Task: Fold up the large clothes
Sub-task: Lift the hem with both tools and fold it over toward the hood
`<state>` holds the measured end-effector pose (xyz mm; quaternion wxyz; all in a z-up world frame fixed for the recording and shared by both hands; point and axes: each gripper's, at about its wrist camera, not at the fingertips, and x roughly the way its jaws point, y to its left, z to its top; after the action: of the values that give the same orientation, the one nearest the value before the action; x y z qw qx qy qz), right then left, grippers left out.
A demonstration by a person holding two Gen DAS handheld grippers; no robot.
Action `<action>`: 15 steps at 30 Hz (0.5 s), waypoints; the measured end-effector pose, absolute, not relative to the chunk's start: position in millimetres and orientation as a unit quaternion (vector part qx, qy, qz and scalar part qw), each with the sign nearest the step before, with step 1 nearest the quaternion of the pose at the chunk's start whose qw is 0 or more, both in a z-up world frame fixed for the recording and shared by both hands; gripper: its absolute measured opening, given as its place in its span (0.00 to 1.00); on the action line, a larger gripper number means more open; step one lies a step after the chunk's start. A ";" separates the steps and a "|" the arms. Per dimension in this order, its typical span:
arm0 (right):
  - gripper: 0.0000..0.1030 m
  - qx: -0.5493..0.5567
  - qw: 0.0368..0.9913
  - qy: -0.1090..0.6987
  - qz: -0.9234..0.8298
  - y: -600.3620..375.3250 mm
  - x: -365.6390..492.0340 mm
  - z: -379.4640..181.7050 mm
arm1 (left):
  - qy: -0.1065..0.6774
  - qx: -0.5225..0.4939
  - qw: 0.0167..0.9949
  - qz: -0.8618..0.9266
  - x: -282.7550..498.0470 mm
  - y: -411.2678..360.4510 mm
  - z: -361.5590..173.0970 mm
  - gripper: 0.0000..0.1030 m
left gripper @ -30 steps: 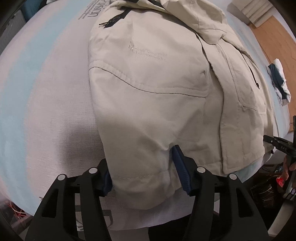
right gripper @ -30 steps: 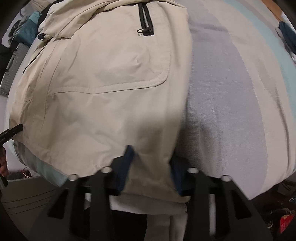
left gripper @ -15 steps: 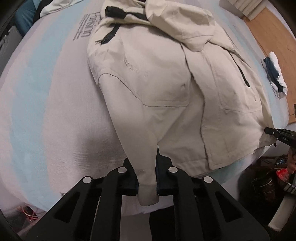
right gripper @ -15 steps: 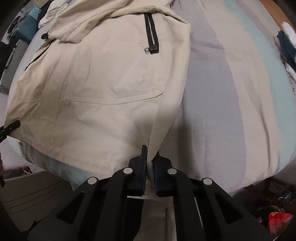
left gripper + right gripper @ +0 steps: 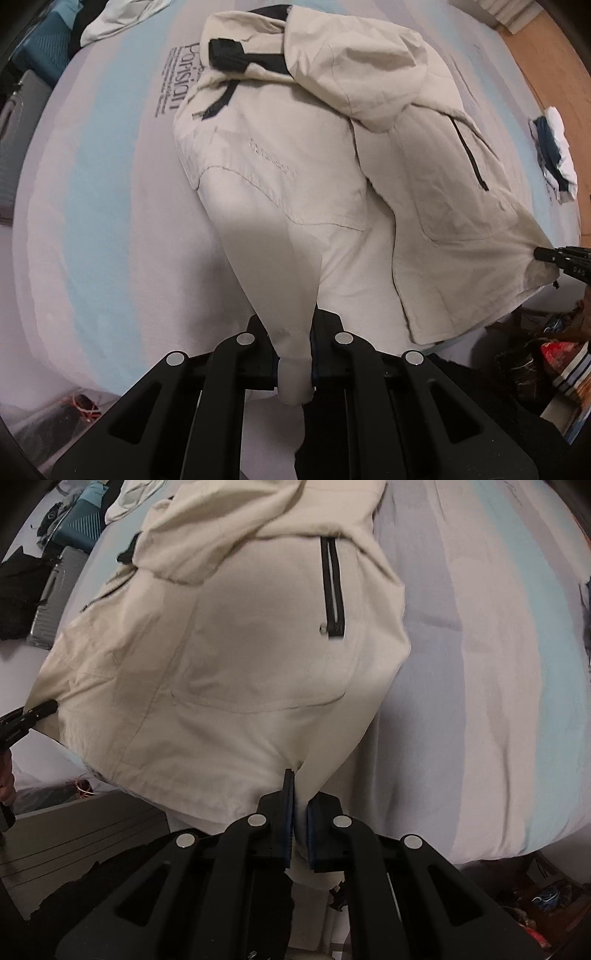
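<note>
A large beige hooded jacket (image 5: 295, 177) with black zips lies on a striped bed, its hood folded over the chest. My left gripper (image 5: 293, 332) is shut on the jacket's hem at the near left corner and lifts it. My right gripper (image 5: 300, 805) is shut on the hem at the near right corner of the jacket (image 5: 258, 657). Each gripper shows in the other's view: the right one (image 5: 554, 254) at the far right edge, the left one (image 5: 33, 712) at the far left edge.
The bed (image 5: 92, 184) has pale blue, white and grey stripes with printed lettering near the jacket's collar. A dark and white garment (image 5: 554, 158) lies at its right edge. A teal suitcase (image 5: 81, 520) and dark clothes sit beside the bed. Clutter lies on the floor below.
Both grippers closed on the jacket's bottom hem and pulled it up and back toward me. The lower part of the jacket now hangs lifted off the bed.
</note>
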<state>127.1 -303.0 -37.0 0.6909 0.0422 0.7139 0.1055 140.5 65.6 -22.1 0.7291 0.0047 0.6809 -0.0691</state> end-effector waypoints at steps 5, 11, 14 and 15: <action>0.04 0.056 0.688 0.716 0.109 -316.5 153.7 -11.1 | 0.679 0.006 0.731 -0.060 166.1 60.6 2.4 0.09; 0.04 0.057 0.699 0.705 0.105 -320.3 190.6 -0.2 | 0.666 -0.001 0.743 -0.065 201.1 60.2 16.7 0.09; 0.04 0.055 0.712 0.692 0.104 -320.9 211.9 8.1 | 0.655 0.009 0.753 -0.068 224.2 63.6 23.5 0.09; 0.04 0.052 0.718 0.687 0.104 -320.1 220.0 10.8 | 0.652 0.008 0.755 -0.068 232.4 65.5 24.6 0.09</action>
<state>220.0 -320.1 10.8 0.7175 0.0522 0.6868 0.1040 232.4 65.5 24.6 0.7550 0.0078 0.6521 -0.0678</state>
